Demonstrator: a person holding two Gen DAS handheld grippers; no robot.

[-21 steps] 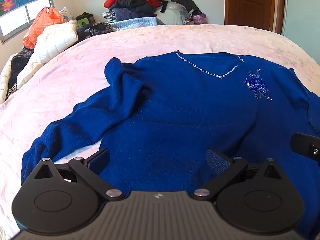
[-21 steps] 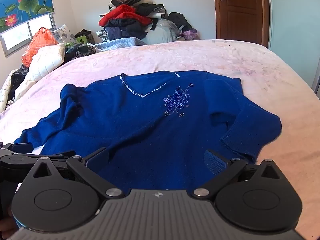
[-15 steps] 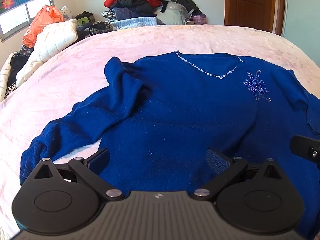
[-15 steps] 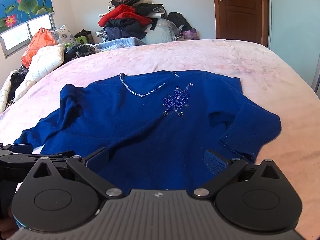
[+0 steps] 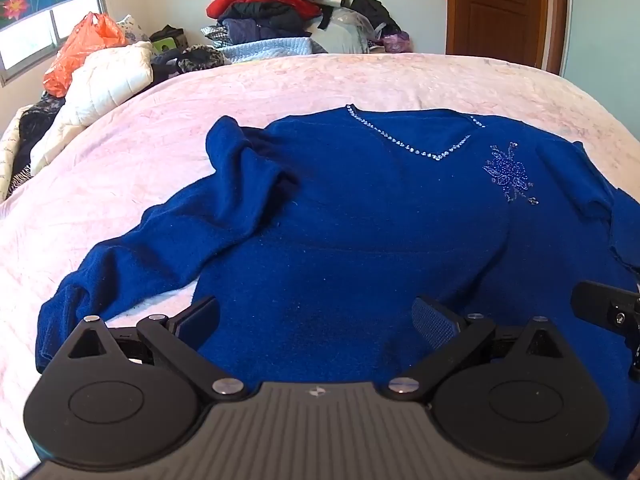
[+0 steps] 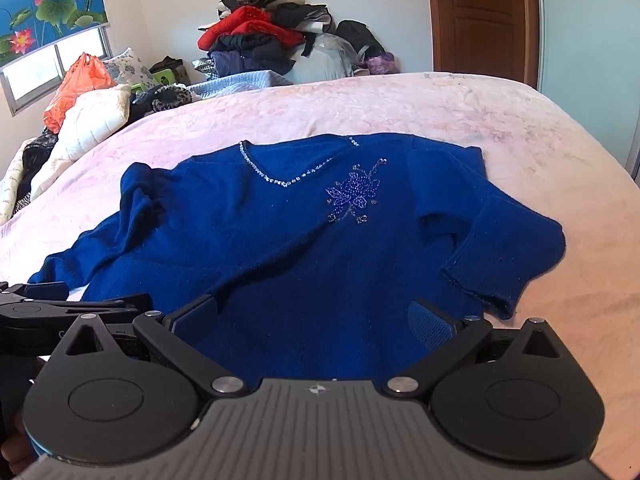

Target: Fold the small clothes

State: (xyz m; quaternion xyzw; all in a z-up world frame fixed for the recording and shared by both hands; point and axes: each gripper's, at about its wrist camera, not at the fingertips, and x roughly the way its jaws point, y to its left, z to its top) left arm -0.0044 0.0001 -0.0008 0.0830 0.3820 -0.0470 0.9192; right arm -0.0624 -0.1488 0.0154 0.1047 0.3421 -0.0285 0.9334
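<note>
A dark blue sweater (image 5: 360,220) with a beaded V-neck and a beaded flower lies face up on the pink bed; it also shows in the right wrist view (image 6: 304,240). Its left sleeve (image 5: 168,248) stretches out toward the near left. Its right sleeve (image 6: 508,248) is folded back on itself at the right. My left gripper (image 5: 316,316) is open and empty, just above the sweater's lower hem. My right gripper (image 6: 312,318) is open and empty over the hem further right. Each gripper's edge shows in the other's view.
The pink bedspread (image 5: 360,80) reaches well beyond the sweater. A pile of clothes (image 5: 280,12) stands at the far edge. A white quilted jacket (image 5: 104,84) and an orange bag (image 5: 80,52) lie at the far left. A wooden door (image 5: 500,8) is at the back right.
Both grippers have drifted very slightly; the sweater sits a touch lower in the views. Both stay open and the sweater has not moved.
</note>
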